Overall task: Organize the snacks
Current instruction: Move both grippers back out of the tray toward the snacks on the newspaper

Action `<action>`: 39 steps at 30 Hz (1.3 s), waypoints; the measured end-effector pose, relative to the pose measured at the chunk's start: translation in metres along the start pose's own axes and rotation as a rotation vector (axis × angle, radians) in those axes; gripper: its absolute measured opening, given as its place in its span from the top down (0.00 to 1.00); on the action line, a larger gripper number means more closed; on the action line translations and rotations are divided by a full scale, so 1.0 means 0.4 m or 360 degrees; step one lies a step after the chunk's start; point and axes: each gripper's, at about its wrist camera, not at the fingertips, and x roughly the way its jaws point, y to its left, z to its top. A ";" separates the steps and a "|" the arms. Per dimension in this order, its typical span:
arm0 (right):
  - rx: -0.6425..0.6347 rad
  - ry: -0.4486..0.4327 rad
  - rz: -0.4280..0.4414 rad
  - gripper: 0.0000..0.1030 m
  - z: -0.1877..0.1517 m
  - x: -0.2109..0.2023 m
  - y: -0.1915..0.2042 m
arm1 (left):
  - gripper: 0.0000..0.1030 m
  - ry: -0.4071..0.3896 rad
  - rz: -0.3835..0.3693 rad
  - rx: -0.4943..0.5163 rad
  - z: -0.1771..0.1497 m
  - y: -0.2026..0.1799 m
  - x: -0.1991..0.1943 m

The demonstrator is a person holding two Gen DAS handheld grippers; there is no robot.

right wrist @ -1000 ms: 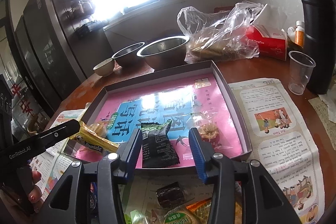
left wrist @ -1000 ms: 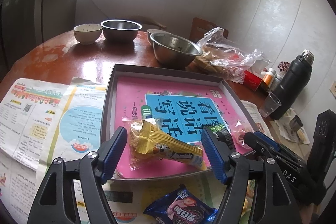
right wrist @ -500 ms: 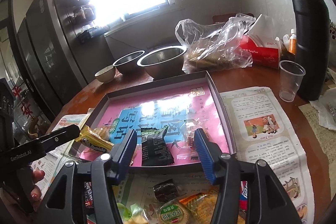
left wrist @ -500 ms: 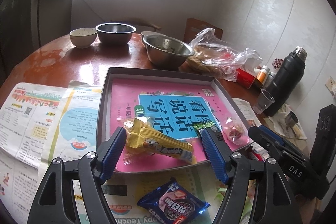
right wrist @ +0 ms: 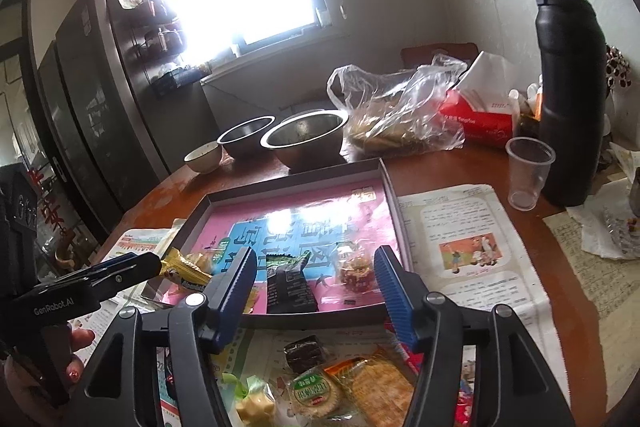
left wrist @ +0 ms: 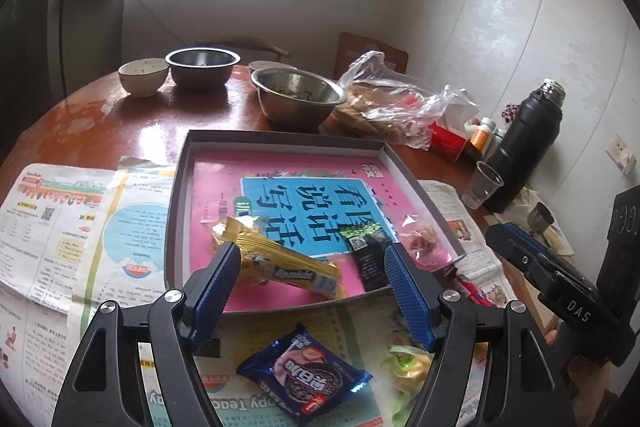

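Hovering near the shallow box (left wrist: 181, 187), the left gripper (left wrist: 312, 267) and right gripper (right wrist: 312, 267) both gape empty; yellow bar (left wrist: 280, 259) and dark packet (right wrist: 290, 287) lie inside, blue cookie pack (left wrist: 304, 375) outside on newspaper (left wrist: 60, 227).

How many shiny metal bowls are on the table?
2: one shiny metal bowl just behind the grey tray, the other metal bowl farther back, beside a small white ceramic bowl.
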 end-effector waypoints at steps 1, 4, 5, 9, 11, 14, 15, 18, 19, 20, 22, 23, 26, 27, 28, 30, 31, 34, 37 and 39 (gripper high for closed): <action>-0.0003 -0.0004 -0.0007 0.41 0.000 -0.005 -0.001 | 0.26 0.0000 -0.0003 0.0004 0.000 -0.004 -0.003; -0.0017 -0.0022 -0.0016 0.41 0.002 -0.021 -0.003 | 0.26 -0.0003 -0.0012 0.0011 -0.001 -0.015 -0.011; -0.0022 -0.0029 -0.0019 0.41 0.004 -0.028 -0.003 | 0.26 -0.0004 -0.0014 0.0015 -0.001 -0.017 -0.014; -0.0032 -0.0048 -0.0024 0.40 0.007 -0.049 -0.008 | 0.26 -0.0008 -0.0022 0.0022 -0.003 -0.029 -0.024; -0.0031 -0.0055 -0.0025 0.40 0.008 -0.058 -0.011 | 0.26 -0.0006 -0.0031 0.0024 -0.005 -0.034 -0.028; -0.0032 -0.0061 -0.0027 0.40 0.009 -0.070 -0.017 | 0.26 -0.0005 -0.0038 0.0036 -0.007 -0.046 -0.033; -0.0032 -0.0061 -0.0027 0.40 0.009 -0.072 -0.017 | 0.26 -0.0006 -0.0039 0.0039 -0.007 -0.050 -0.035; -0.0033 -0.0059 -0.0021 0.39 0.008 -0.080 -0.019 | 0.26 -0.0003 -0.0050 0.0043 -0.010 -0.060 -0.040; -0.0040 -0.0058 -0.0021 0.38 0.007 -0.084 -0.018 | 0.26 -0.0002 -0.0055 0.0040 -0.010 -0.062 -0.041; -0.0048 -0.0060 -0.0022 0.38 0.007 -0.087 -0.018 | 0.26 0.0000 -0.0060 0.0036 -0.011 -0.063 -0.043; -0.0056 -0.0061 -0.0024 0.37 0.008 -0.092 -0.019 | 0.26 0.0006 -0.0063 0.0031 -0.012 -0.065 -0.044; -0.0058 -0.0062 -0.0021 0.37 0.007 -0.095 -0.020 | 0.26 0.0008 -0.0065 0.0030 -0.013 -0.068 -0.045; -0.0068 -0.0064 -0.0019 0.37 0.005 -0.104 -0.021 | 0.26 0.0018 -0.0073 0.0034 -0.017 -0.075 -0.047; -0.0072 -0.0062 -0.0021 0.37 0.004 -0.107 -0.021 | 0.26 0.0023 -0.0074 0.0038 -0.019 -0.077 -0.048; -0.0077 -0.0059 -0.0025 0.36 0.002 -0.109 -0.022 | 0.26 0.0031 -0.0075 0.0043 -0.022 -0.080 -0.047; -0.0085 -0.0053 -0.0027 0.36 -0.001 -0.115 -0.024 | 0.26 0.0043 -0.0082 0.0048 -0.027 -0.086 -0.046; -0.0093 -0.0048 -0.0030 0.35 -0.003 -0.117 -0.024 | 0.26 0.0052 -0.0086 0.0051 -0.030 -0.089 -0.044; -0.0110 -0.0029 -0.0040 0.35 -0.011 -0.121 -0.028 | 0.26 0.0075 -0.0093 0.0054 -0.041 -0.096 -0.039; -0.0105 -0.0002 -0.0045 0.35 -0.018 -0.123 -0.040 | 0.26 0.0112 -0.0101 0.0061 -0.052 -0.103 -0.028; -0.0105 0.0012 -0.0062 0.35 -0.023 -0.123 -0.047 | 0.26 0.0131 -0.0108 0.0061 -0.058 -0.107 -0.022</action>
